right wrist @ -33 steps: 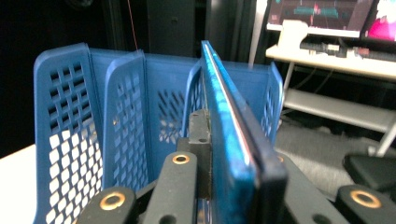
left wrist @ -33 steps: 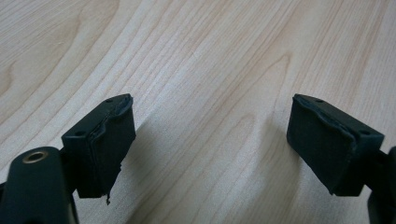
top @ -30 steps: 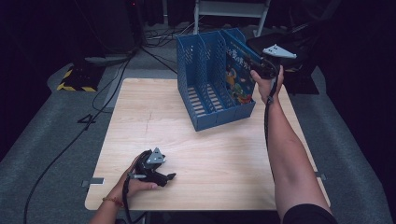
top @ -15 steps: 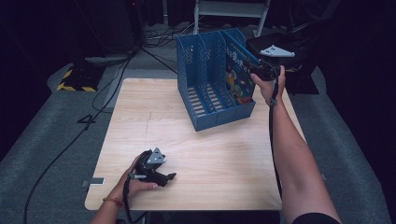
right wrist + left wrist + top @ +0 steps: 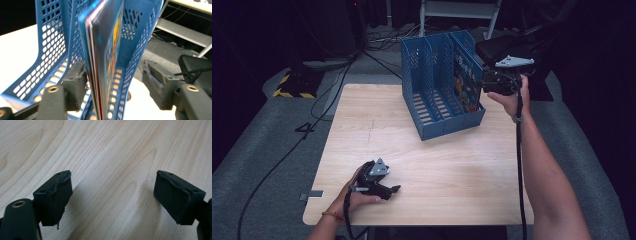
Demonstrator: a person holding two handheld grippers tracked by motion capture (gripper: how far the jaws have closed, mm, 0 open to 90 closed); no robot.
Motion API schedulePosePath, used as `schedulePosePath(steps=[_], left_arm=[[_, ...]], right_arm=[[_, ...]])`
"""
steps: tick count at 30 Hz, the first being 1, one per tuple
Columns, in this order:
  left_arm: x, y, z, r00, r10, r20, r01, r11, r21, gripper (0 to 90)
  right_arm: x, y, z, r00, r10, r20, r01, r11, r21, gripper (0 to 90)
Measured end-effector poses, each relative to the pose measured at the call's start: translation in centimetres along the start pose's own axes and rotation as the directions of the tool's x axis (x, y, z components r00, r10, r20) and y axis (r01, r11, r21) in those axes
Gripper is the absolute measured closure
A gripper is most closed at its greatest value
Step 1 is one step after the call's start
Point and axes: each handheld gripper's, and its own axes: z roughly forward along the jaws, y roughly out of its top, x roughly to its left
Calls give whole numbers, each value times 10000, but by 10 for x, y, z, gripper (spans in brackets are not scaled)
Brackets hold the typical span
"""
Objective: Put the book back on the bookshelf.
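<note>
A blue three-slot magazine rack (image 5: 432, 100) stands at the back right of the wooden table (image 5: 462, 170). Colourful books (image 5: 464, 82) stand upright in its rightmost slot. My right gripper (image 5: 486, 86) is held at the rack's right end. In the right gripper view its jaws (image 5: 116, 82) have just been opening and stand apart on either side of the books (image 5: 105, 50) and the rack wall (image 5: 140, 57), without pressing on them. My left gripper (image 5: 393, 191) rests near the table's front left, open, with bare wood (image 5: 100, 145) between its pads (image 5: 57, 195).
A black seat (image 5: 502, 45) sits just behind the right hand, off the table. A white metal frame (image 5: 457, 10) stands at the back. Cables and a yellow-black striped block (image 5: 294, 85) lie on the grey floor to the left.
The right gripper's jaws have opened off the books and the hand has drawn back a little to the right. The books stay in the rack. The left hand has not moved.
</note>
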Motion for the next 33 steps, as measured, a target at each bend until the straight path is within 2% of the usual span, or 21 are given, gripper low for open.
schedulePosePath(steps=[2,5,19,23,30,31,33], left_arm=[[0,0,0,10000,11,-3,-11,10000,7,161],[0,0,0,10000,7,-12,-7,10000,-8,162],[0,0,0,10000,17,-23,-17,10000,1,161],[0,0,0,10000,15,-27,-15,10000,1,161],[0,0,1,10000,8,-17,-8,10000,-10,159],[0,0,1,10000,7,-11,-7,10000,-18,157],[0,0,1,10000,5,-16,-5,10000,-7,157]], right_arm=[[1,-4,-7,9998,-174,-11,174,9995,271,332],[2,-9,-16,9998,-167,-52,169,9982,576,316],[16,-38,-46,9959,-744,-516,790,9923,952,300],[20,-52,-55,9943,-835,-666,907,9894,1135,299],[32,-77,-72,9882,-1258,-878,1376,9798,1450,296],[35,-84,-75,9871,-1287,-956,1421,9785,1494,294],[37,-87,-77,9870,-1253,-1005,1401,9777,1568,293]])
